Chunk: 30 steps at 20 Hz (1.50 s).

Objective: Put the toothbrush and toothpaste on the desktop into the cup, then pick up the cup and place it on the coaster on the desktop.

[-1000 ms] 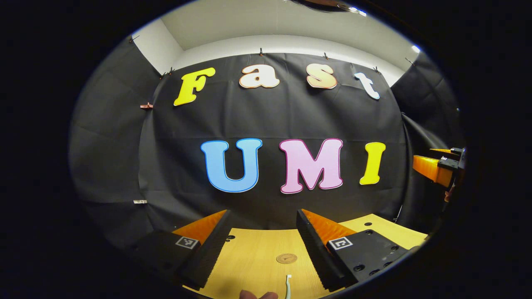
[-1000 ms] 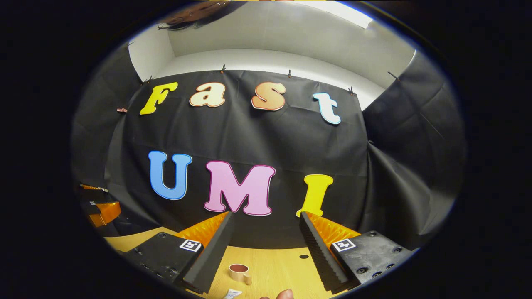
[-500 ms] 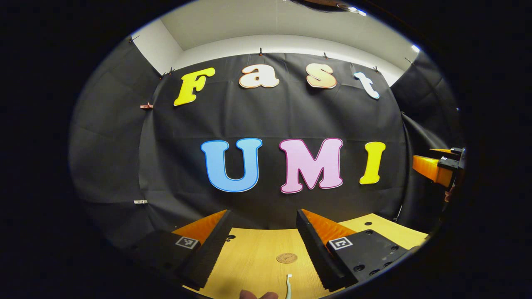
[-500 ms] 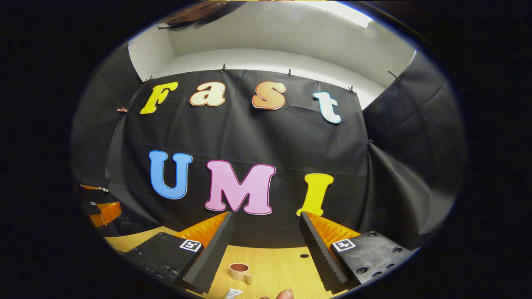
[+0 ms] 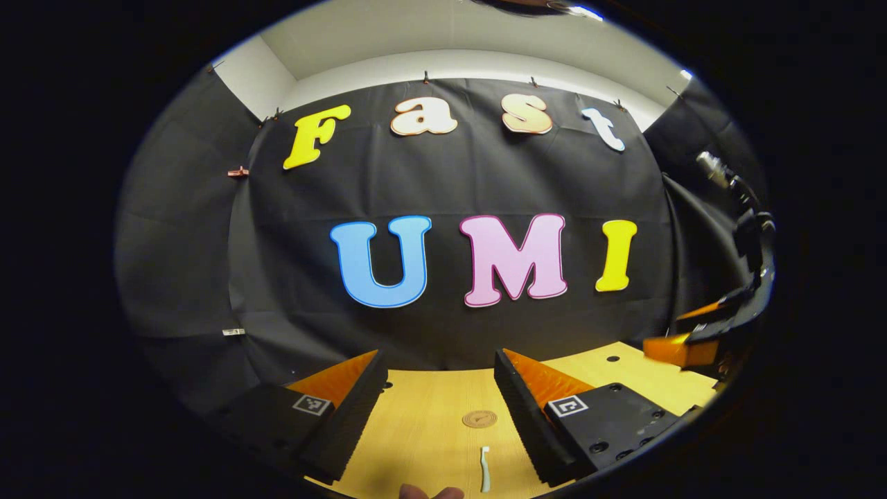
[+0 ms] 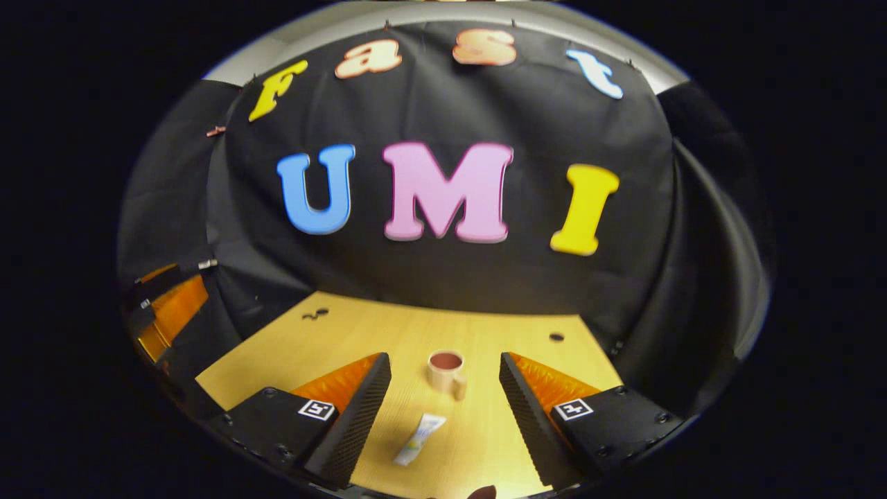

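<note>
I'm hovering both grippers (image 5: 438,388) (image 6: 445,391), fingers apart | toothpaste (image 6: 420,439) bottom centre, toothbrush (image 5: 484,468), cup (image 6: 445,368), coaster (image 5: 479,418) lying untouched | everything remaining

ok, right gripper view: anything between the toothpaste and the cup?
No, bare desktop between toothpaste and cup in the right gripper view.

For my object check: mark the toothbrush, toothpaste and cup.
toothbrush (image 5: 484,469), left gripper view, mid handle.
toothpaste (image 6: 418,439), right gripper view, middle of the tube.
cup (image 6: 444,372), right gripper view, outer wall below the rim.

both views low, facing wall, sharing desktop (image 5: 429,430)
</note>
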Available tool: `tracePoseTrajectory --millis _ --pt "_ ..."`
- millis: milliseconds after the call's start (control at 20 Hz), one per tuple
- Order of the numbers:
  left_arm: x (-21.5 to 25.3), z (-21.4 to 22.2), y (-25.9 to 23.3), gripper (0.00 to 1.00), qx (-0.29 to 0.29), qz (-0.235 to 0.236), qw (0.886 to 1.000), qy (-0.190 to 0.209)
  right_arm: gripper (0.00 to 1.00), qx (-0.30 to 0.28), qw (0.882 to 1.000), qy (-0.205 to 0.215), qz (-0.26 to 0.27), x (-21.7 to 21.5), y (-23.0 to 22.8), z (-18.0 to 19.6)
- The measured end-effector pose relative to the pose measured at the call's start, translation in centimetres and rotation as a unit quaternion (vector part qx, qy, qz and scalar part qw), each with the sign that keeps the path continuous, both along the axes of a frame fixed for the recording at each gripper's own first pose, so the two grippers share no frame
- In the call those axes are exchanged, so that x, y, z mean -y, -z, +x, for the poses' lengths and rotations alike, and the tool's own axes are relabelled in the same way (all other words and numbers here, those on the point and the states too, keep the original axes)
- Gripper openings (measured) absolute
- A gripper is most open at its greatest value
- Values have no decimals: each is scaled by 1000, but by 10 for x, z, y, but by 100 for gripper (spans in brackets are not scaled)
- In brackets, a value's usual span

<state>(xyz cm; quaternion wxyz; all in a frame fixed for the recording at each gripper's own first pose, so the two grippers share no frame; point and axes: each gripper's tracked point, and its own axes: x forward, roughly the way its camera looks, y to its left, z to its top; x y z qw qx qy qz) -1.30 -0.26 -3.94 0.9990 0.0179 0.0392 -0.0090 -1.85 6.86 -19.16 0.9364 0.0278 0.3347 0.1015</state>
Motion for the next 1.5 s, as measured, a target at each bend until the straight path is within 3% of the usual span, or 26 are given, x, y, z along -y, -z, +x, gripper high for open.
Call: tracePoseTrajectory --millis 100,250,400,750,800,850,900,1050,1200,1300,1350,1400,1450,1500 --pt "-1 -2 19 98 -21 1 1000 -1 98 -89 996 11 6 -7 54 -10" --pt "-4 -1 60 98 -68 0 998 -7 97 -227 972 38 45 -25 132 -34" --pt "-4 2 113 98 -134 -16 991 -11 96 -296 952 55 48 -36 191 -38" --pt "6 24 210 98 -248 -52 967 -19 93 -357 934 29 -12 -49 272 -34" --pt "7 27 220 98 -260 -49 964 -19 93 -365 930 27 -16 -50 277 -36" --pt "7 29 229 98 -271 -45 961 -20 84 -372 928 27 -20 -51 281 -37" --pt "8 32 238 98 -284 -41 958 -21 91 -379 925 28 -22 -52 283 -39" --pt "14 34 264 98 -320 -42 946 -18 79 -395 918 30 -21 -54 288 -42" --pt "16 35 279 98 -353 -33 935 -18 76 -412 910 30 -22 -56 293 -47" --pt "21 36 289 98 -374 -35 927 -13 71 -420 907 32 -24 -55 296 -50" --pt "23 36 294 98 -384 -38 923 -10 55 -429 902 35 -27 -52 297 -53" --pt "27 38 297 98 -393 -42 919 -8 54 -423 905 38 -25 -50 295 -50" --pt "30 37 302 98 -403 -45 914 -5 44 -428 903 37 -24 -50 300 -52" --pt "33 37 305 98 -414 -46 909 -2 40 -428 903 37 -21 -51 299 -51"
